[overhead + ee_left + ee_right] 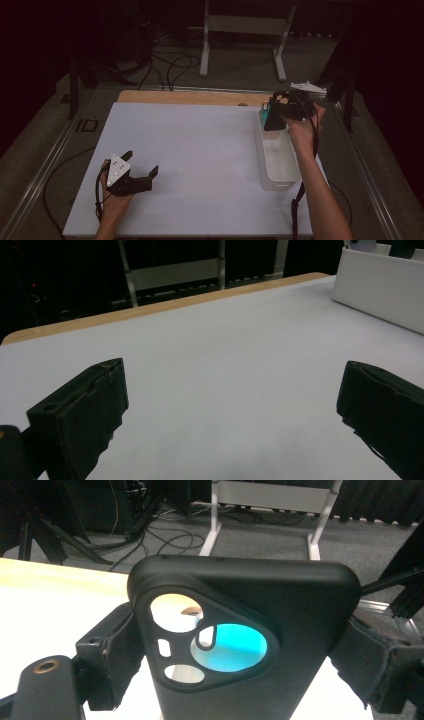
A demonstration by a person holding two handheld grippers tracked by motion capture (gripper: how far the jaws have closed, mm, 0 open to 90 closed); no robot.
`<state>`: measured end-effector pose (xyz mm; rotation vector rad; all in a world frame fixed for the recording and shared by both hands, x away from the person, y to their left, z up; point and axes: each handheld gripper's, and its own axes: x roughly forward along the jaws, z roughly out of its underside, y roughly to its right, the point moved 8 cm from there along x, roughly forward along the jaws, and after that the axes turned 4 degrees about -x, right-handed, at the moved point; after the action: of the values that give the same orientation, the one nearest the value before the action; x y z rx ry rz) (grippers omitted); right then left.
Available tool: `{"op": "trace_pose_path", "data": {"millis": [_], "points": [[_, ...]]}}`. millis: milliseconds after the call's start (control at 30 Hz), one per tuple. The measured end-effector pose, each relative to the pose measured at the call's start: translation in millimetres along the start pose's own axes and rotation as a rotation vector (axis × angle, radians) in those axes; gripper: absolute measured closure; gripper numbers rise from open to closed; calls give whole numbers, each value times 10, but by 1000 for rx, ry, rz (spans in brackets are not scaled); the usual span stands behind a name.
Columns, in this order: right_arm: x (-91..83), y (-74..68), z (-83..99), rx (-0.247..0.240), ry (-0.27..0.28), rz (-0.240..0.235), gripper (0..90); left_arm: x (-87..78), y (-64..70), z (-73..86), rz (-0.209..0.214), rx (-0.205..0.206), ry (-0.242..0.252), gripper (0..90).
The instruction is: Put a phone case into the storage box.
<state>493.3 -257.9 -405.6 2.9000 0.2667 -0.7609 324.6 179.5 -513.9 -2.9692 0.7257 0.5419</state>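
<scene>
phone case (pixel 280 630) clamped, right hand-held gripper (pixel 240 645)

Your bin (pixel 278 165) sits at the counter's (pixel 200 165) right edge; the phone case (pixel 274 119) hangs over its far end.

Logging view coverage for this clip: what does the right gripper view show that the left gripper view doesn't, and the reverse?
Right gripper view alone: a black phone case clamped between the right tool's jaws, its camera cutout revealing something teal behind, plus floor cables beyond the table. Left gripper view alone: the left tool open over bare white surface, and the white bin at far right. Both share the white table, its wooden edge and the white metal frame.
</scene>
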Motion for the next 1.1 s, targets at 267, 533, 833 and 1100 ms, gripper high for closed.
{"op": "trace_pose_path", "data": {"millis": [267, 533, 833, 1100], "points": [[95, -8, 82, 3, -27, 2, 139, 2, 8, 3, 1, -1, 0, 8], [212, -21, 167, 12, -57, 12, 139, -2, 1, 3, 0, -3, 1, 8], [353, -57, 262, 4, -97, 18, 139, 7, 10, 12, 0, 0, -6, 8], [449, -79, 327, 4, -120, 23, 138, 2, 6, 9, 1, 0, -3, 8]]}}
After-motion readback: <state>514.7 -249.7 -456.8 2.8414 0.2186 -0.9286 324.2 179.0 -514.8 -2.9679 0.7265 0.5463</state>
